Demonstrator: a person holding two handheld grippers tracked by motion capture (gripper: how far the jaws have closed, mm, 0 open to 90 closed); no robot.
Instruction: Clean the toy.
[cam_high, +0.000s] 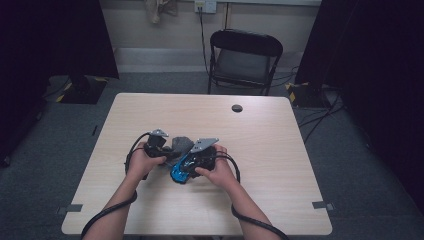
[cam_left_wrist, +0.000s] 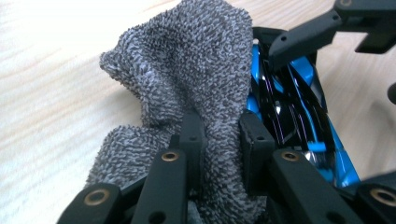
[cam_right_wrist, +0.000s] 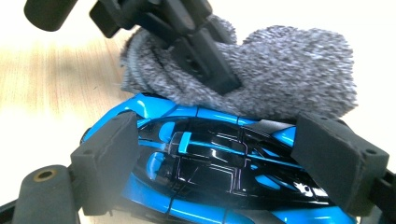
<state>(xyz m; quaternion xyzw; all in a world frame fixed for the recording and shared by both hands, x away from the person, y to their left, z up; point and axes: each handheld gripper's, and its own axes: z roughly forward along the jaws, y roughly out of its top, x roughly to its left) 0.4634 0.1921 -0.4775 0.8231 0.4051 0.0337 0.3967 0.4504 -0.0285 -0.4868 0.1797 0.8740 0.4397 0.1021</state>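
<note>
A grey terry cloth (cam_high: 181, 144) (cam_left_wrist: 187, 60) (cam_right_wrist: 289, 70) is bunched up between the two black jaws of my left gripper (cam_high: 169, 150) (cam_left_wrist: 222, 135), which is shut on it. The cloth lies against the top of a blue and black toy car (cam_high: 179, 172) (cam_left_wrist: 299, 116) (cam_right_wrist: 205, 163). My right gripper (cam_high: 189, 166) (cam_right_wrist: 229, 154) has its jaws wide apart, one pad (cam_right_wrist: 105, 158) on each end of the car, shut on it. Both are low over the wooden table (cam_high: 250, 130), left of its middle. The right gripper view has the left gripper (cam_right_wrist: 196, 51) pressing the cloth from above.
A black folding chair (cam_high: 245, 57) stands beyond the table's far edge. A dark round cable hole (cam_high: 237, 108) sits in the table's far half. Cables trail from both grippers back along the person's forearms.
</note>
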